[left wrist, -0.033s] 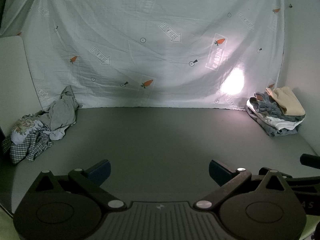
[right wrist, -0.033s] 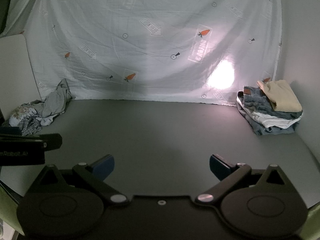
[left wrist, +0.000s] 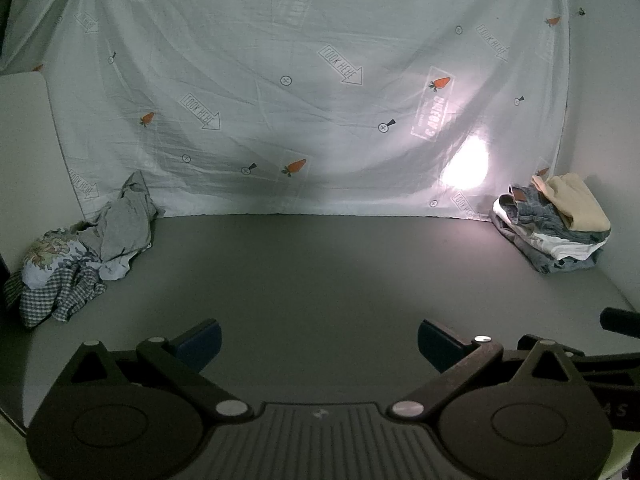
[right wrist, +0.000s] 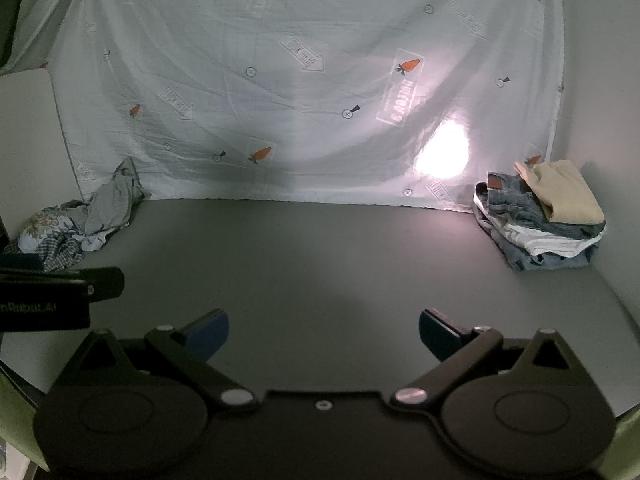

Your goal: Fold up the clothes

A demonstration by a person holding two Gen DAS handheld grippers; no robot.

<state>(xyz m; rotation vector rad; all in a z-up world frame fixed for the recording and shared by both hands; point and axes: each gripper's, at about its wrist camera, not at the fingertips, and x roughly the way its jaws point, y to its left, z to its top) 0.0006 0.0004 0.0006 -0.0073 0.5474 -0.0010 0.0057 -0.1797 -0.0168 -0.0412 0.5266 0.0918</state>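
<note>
The left gripper (left wrist: 319, 344) hovers low over the grey table (left wrist: 320, 272), its jaws spread wide with nothing between the blue pads (left wrist: 200, 340). The right gripper (right wrist: 323, 332) hangs the same way, jaws wide apart and empty, its pads (right wrist: 208, 330) clear of the table top. The two tools sit side by side: in the right wrist view the left one's black body shows at 9 o'clock, and in the left wrist view part of the right one shows at 3 o'clock.

A heap (left wrist: 80, 248) of unfolded clothes lies at 10 o'clock in the left wrist view, against the back corner of the table. A crumpled grey garment (left wrist: 124, 220) tops it, leaning on the sheet; a floral piece (left wrist: 44, 248) and a checked piece (left wrist: 56, 296) lie at its near side, touching one another. The right wrist view shows the same heap (right wrist: 80, 224) at 9 to 10 o'clock.

A folded stack (left wrist: 552, 232) sits at 2 o'clock, well apart from the heap, at the far right of the table. On top lies a tan garment (left wrist: 576, 204); jeans (left wrist: 528, 212) lie just under it, then a white layer and more denim below. In the right wrist view the stack (right wrist: 540, 224) is at 2 o'clock too.

Behind the table hangs a pale sheet (left wrist: 320, 80) printed with carrots and arrows, with a bright light spot (left wrist: 466, 168) low at the right.
</note>
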